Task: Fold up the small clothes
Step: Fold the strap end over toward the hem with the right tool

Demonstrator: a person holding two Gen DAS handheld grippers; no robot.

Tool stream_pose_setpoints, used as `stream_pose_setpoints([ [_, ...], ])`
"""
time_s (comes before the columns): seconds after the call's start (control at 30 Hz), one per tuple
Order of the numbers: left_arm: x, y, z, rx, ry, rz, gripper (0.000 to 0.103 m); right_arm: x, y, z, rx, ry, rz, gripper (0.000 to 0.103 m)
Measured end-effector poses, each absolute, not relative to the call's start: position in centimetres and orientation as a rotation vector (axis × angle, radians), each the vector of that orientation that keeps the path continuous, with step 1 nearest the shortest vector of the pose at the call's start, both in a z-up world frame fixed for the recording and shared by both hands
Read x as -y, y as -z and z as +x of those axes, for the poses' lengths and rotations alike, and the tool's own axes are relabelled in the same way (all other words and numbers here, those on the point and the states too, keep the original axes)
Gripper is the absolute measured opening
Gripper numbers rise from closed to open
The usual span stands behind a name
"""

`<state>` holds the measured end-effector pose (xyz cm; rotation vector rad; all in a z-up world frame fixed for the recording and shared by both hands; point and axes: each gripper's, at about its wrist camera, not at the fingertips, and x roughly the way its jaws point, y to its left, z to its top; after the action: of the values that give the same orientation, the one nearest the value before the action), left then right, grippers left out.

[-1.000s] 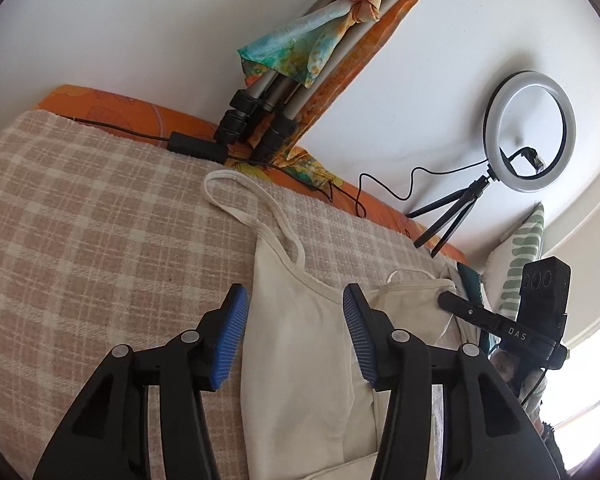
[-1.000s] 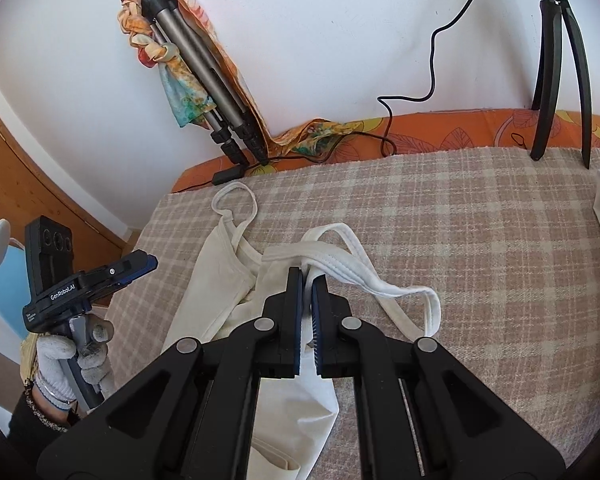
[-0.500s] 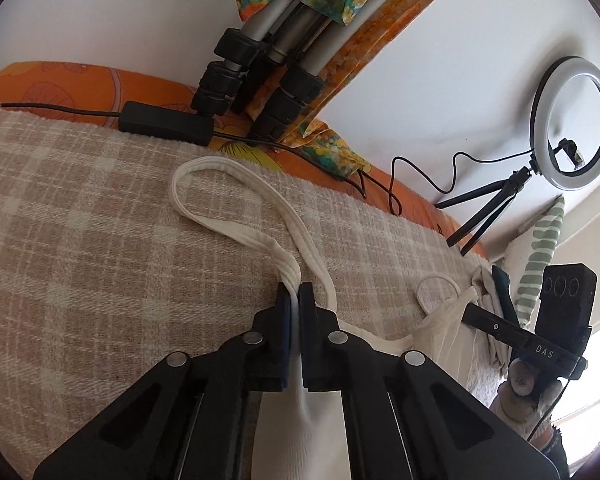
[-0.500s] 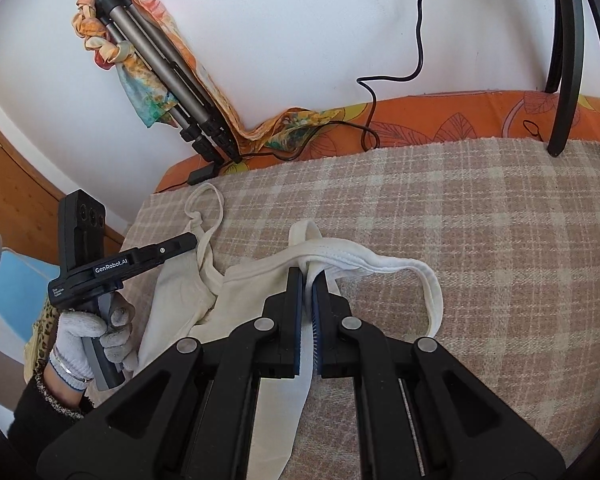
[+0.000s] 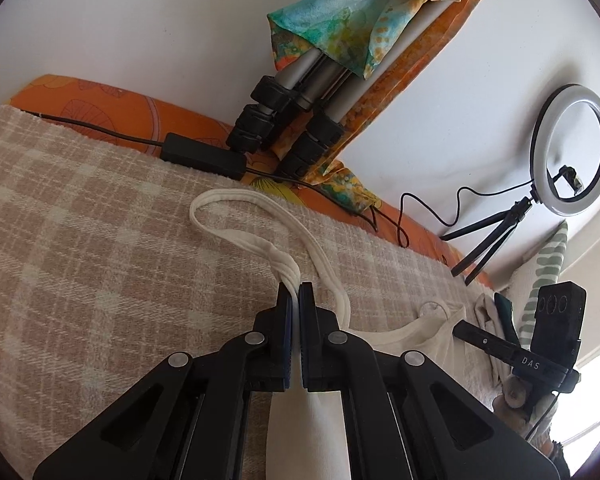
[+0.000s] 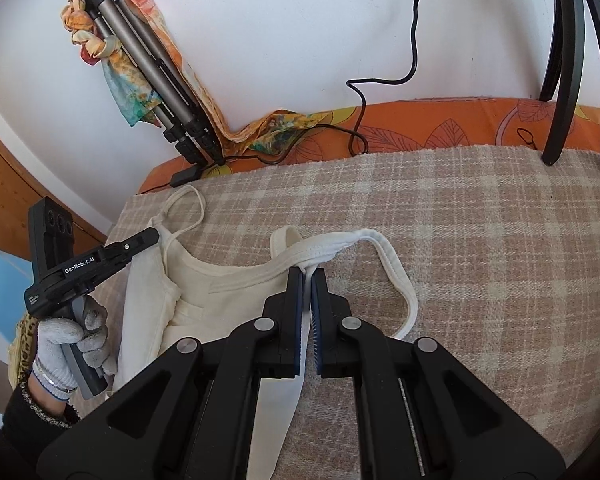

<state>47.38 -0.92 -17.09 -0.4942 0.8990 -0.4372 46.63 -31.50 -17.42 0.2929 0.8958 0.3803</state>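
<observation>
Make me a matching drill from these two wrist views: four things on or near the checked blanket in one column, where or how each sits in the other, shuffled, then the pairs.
Things
1. cream cotton camisole top
2. white ring light on its black stand
3. grey metal tripod wrapped in a colourful scarf
4. black power adapter box

Places or states
A. leaning against the white wall
B. standing by the striped cushion
C. lying at the tripod's feet
D. each strap pinched in a shut claw

Pairs: 1-D, 2-B, 3-A, 4-C
</observation>
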Motion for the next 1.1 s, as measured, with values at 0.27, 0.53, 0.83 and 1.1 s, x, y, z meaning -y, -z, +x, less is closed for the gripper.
stream_pose_setpoints([
  [0.27, 0.4, 17.7, 48.6, -0.952, 0.509, -0.582, 0.029, 32.9, 18.9, 47.3, -0.961, -0.449, 0.443, 0.031],
  [0.53, 1.7, 17.6, 49.1, -0.943, 0.483, -0.535, 0.001, 31.3, 19.5, 48.2, -0.945, -0.439, 0.438, 0.008],
  [0.83, 0.8, 13.8, 45.9, -0.853, 0.505, -0.539, 0.001, 30.7, 15.2, 45.4, -0.832, -0.457, 0.386, 0.006],
  [1.1, -0.3, 10.1, 40.6, -0.788, 0.521, -0.541, 0.001, 30.0, 11.1, 40.1, -0.759, -0.489, 0.329, 0.006],
])
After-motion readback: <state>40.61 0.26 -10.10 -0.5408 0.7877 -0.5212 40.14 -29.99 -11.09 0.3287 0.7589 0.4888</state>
